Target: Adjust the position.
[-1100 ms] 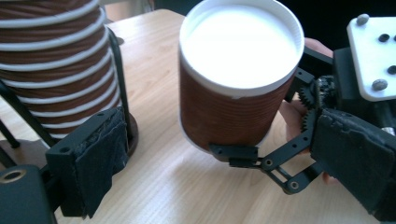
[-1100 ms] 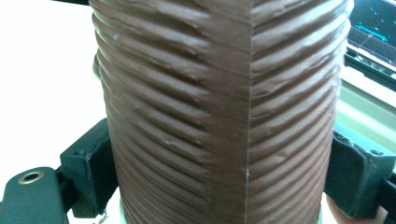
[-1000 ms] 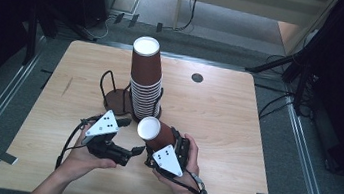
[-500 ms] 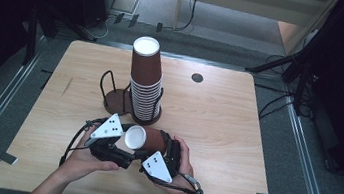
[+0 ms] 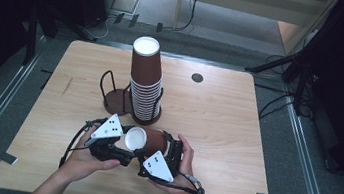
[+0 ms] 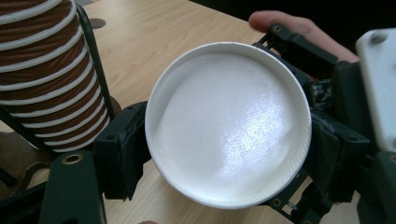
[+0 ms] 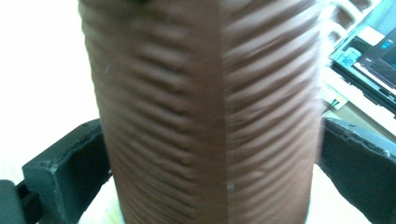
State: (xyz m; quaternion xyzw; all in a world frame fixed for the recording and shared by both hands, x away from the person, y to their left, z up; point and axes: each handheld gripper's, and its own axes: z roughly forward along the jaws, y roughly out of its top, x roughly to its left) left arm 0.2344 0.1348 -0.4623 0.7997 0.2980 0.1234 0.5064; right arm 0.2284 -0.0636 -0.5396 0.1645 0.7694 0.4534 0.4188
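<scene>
Brown ribbed paper cup point(image 5: 146, 140), tipped sideways since a second ago: my left gripper point(image 6: 215, 154) just clamped its base, right gripper point(image 7: 212, 154) grips its wall; handover ready.

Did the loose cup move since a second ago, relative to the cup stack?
Yes. The cup stood upright just below the stack; now it lies tipped on its side, white end facing left, lower in the high view, between both grippers.

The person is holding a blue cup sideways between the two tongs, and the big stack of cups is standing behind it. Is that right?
Not quite: the cup is brown with a white inside, not blue, as the high view shows. It does lie sideways between the left tongs and the right tongs, with the stack of cups standing behind it.
</scene>
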